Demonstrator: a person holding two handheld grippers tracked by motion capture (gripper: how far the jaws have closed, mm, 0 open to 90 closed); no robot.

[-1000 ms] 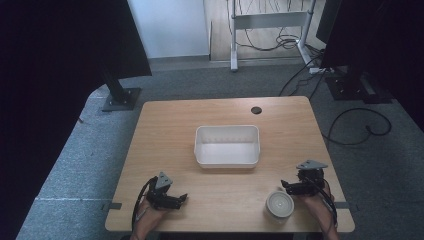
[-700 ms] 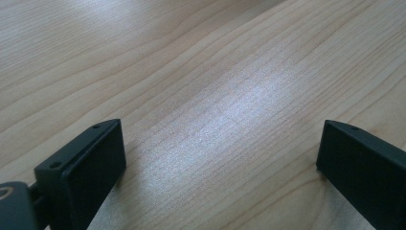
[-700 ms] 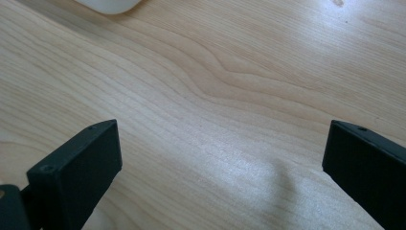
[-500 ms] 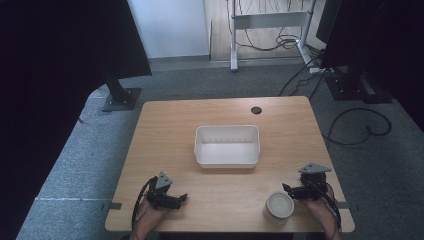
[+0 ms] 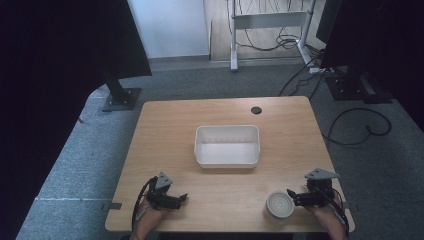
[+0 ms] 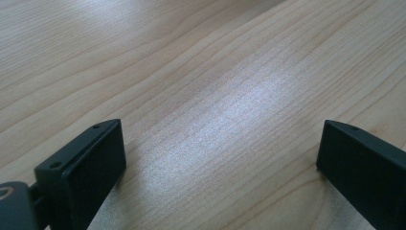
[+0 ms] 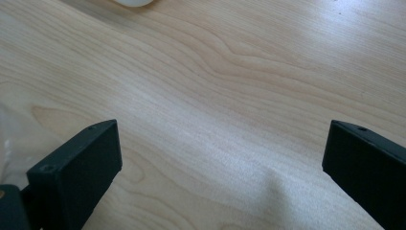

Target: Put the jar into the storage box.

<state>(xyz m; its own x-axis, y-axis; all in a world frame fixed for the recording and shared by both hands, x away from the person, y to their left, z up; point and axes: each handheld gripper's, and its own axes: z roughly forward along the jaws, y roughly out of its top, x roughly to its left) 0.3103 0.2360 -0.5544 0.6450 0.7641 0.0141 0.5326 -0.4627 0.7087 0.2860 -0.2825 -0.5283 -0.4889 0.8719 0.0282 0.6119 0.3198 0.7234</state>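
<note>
Here we hold both grippers low on the desk (image 5: 220, 112), the left gripper (image 5: 172, 200) and right gripper (image 5: 300, 196) each with jaws spread wide and empty. To take the small round bowl (image 5: 279, 205) just beside the right one, we should probably straddle its rim squarely before closing, then carry it towards the white tub (image 5: 227, 146).

A light wooden table with rounded corners (image 5: 165, 130) and a small black grommet hole (image 5: 256, 110) stands on grey carpet (image 5: 80, 165), flanked by black panels on dark metal feet (image 5: 120, 97), with a white wall (image 5: 170, 25), a white metal frame (image 5: 267, 22) and loose black cables (image 5: 357, 125) behind.
</note>
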